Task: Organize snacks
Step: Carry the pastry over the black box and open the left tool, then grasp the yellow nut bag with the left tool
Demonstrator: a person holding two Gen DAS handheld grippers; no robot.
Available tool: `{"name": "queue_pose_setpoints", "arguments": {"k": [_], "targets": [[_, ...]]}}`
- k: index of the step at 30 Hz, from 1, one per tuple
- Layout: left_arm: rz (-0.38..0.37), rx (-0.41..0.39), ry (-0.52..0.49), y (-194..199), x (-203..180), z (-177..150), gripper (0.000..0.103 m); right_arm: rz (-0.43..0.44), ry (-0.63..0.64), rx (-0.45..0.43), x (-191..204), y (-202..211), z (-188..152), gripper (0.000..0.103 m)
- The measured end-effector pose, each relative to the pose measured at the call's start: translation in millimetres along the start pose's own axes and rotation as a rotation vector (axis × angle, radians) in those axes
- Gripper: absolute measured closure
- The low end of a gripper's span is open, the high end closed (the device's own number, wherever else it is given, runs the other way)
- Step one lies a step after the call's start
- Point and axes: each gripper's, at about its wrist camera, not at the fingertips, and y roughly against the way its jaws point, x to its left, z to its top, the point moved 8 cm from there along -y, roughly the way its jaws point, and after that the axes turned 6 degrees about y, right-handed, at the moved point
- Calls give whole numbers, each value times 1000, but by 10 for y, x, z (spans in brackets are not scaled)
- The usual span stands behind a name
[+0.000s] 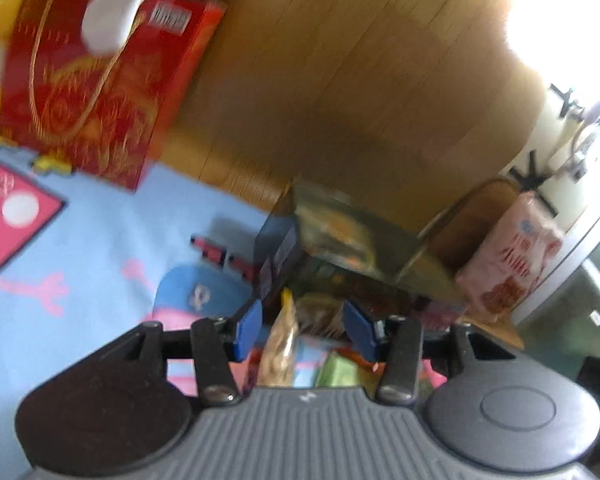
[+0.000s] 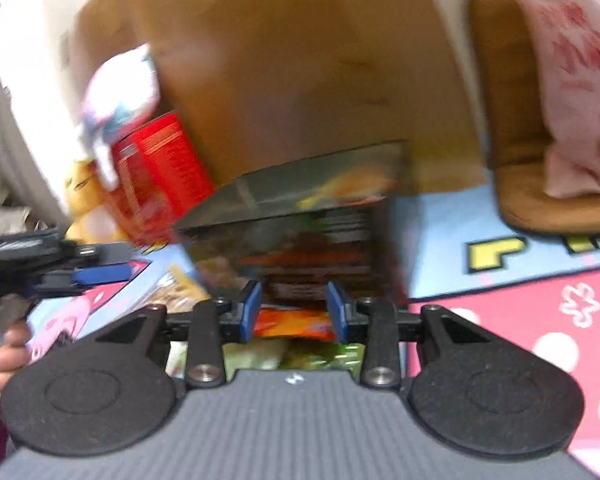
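Both views are motion-blurred. Left wrist view: the left claw (image 1: 306,326) hangs over a heap of snack packets on a play mat (image 1: 100,232). Its blue pads (image 1: 249,330) stand apart, with a clear, pale-yellow packet (image 1: 281,344) rising between them; the packet lies nearer the left pad, and the blur hides whether either pad touches it. A green packet (image 1: 338,370) lies below the claw. Just beyond the pads stands a dark box (image 1: 340,240) with a glossy printed top, tilted in the picture. Behind it the wood floor (image 1: 340,80) runs to a bright window. A red gift bag (image 1: 92,92) with gold cord handles stands at upper left, at the mat's edge. At right a pink snack bag (image 1: 512,260) leans in a brown floor seat (image 1: 472,220).

Right wrist view: the right claw (image 2: 294,312) is spread, its pads clear of everything. Seen through the gap is an orange packet (image 2: 300,322) lying lower on the heap, with green packets (image 2: 324,354) beneath it. The dark box (image 2: 300,232) stands directly ahead, just past the fingertips. A red box (image 2: 160,172) is tilted at its left, with a blurred white and blue pack (image 2: 120,92) above it. The left claw (image 2: 96,274) enters from the left edge, and a hand (image 2: 0,364) grips its handle; a pale-yellow packet (image 2: 180,292) lies near its tip. The pink bag (image 2: 572,80) and brown seat (image 2: 540,200) fill the upper right, with the pink part of the mat (image 2: 540,320) below.
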Motion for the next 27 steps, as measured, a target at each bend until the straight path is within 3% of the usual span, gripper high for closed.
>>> {"name": "queue_pose_setpoints", "arguments": {"k": [2, 6, 9, 12, 17, 21, 23, 24, 25, 26, 27], "targets": [[18, 59, -19, -95, 9, -136, 86, 11, 22, 53, 160, -119, -72, 64], [-18, 73, -72, -4, -98, -380, 84, -2, 55, 78, 312, -106, -202, 63], [-113, 133, -63, 121, -231, -645, 84, 43, 5, 80, 349, 37, -307, 63], [-168, 199, -71, 213, -315, -924, 85, 31, 10, -6, 347, 326, -369, 63], [-226, 184, -136, 534, -306, -1151, 76, 46, 9, -49, 491, 456, -265, 62], [-187, 131, 6, 660, -4, -947, 69, 34, 64, -15, 617, 244, -150, 62], [-189, 142, 94, 612, 102, -888, 56, 36, 35, 20, 609, -13, -116, 62], [-189, 152, 134, 579, 147, -879, 55, 52, 8, 47, 589, -126, -124, 63], [-193, 163, 159, 537, 171, -883, 55, 70, -19, 77, 583, -221, -148, 67], [-197, 176, 175, 479, 175, -895, 55, 87, -44, 106, 587, -303, -187, 92], [-196, 187, 188, 425, 189, -916, 55, 101, -71, 116, 593, -330, -221, 94]]}}
